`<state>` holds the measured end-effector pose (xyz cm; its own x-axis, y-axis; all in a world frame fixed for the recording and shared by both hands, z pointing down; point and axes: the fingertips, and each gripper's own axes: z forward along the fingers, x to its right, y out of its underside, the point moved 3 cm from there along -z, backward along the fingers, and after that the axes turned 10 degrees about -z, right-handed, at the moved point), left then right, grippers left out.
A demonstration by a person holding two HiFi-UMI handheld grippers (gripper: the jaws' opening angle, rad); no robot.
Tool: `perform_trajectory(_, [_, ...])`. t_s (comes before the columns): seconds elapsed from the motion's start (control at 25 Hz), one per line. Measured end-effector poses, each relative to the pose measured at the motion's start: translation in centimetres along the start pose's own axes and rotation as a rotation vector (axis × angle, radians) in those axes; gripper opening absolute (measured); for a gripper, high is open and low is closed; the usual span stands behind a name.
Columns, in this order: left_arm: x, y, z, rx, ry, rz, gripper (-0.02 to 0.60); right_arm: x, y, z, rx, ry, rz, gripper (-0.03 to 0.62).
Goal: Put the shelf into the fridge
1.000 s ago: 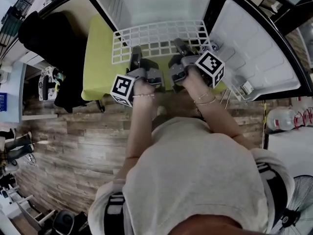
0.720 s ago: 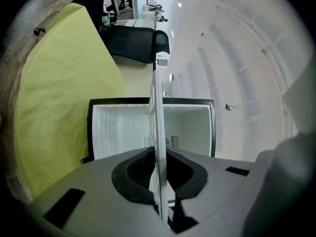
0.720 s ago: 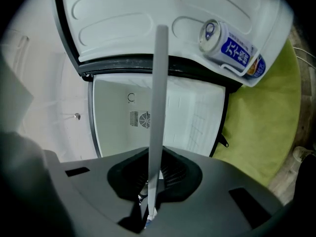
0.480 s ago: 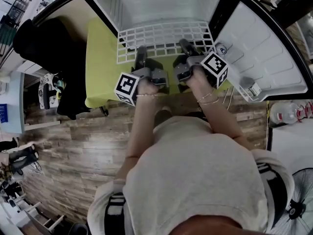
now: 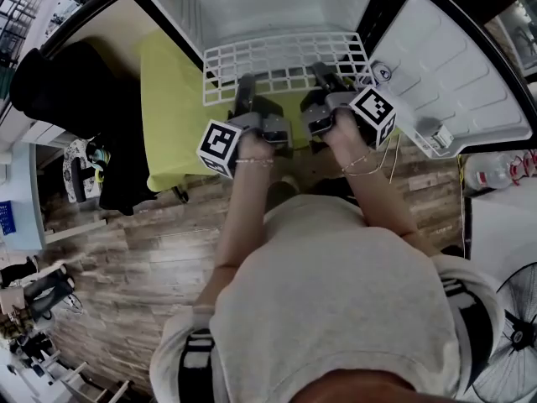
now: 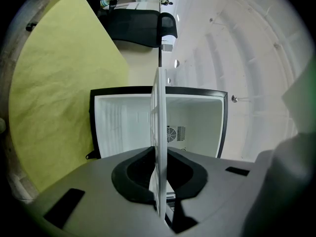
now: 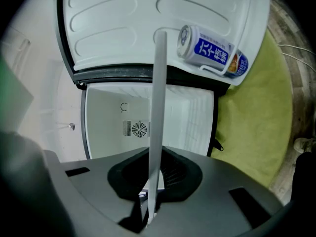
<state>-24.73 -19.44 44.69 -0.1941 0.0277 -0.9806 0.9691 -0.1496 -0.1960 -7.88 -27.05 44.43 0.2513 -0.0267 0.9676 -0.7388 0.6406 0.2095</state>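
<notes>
Nearest to us, the left gripper and right gripper are each clamped narrowly on the near edge of the shelf, one to each side of its middle. Each gripper view shows the white wire grid edge-on between the dark pads. The shelf is carried flat over the yellow cloth, with its far edge at the mouth of the fridge. We cannot tell whether it has crossed the lip yet. Beyond it the cavity looks bare, with a small fan grille on the back wall. The door stands open on the right, with a can lying in its pocket.

We judge the step in hand to be the slide inward, and most of the trouble lies there:

- **Skewing:** the shelf fills most of the opening, so an uneven push from the two grippers would turn it and wedge a corner against a side wall.
- **Missing the ledges:** entering too high or too low (the supports are hard to make out from here) would leave it tilted.
- **Slipping:** both grips are only on thin wire, so a jam could make the shelf pivot or slip in the pads.
- **Catching on the right:** the right corner passes near the door hinge and could catch there.
</notes>
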Motion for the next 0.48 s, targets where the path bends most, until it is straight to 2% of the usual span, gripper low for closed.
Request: perform_trajectory(0.48, [-0.42, -0.11, 0.76, -0.032, 0.003, -0.035, 0.035, 0.14, -0.12, 0.14, 0.027, 0.007, -0.015, 0.030])
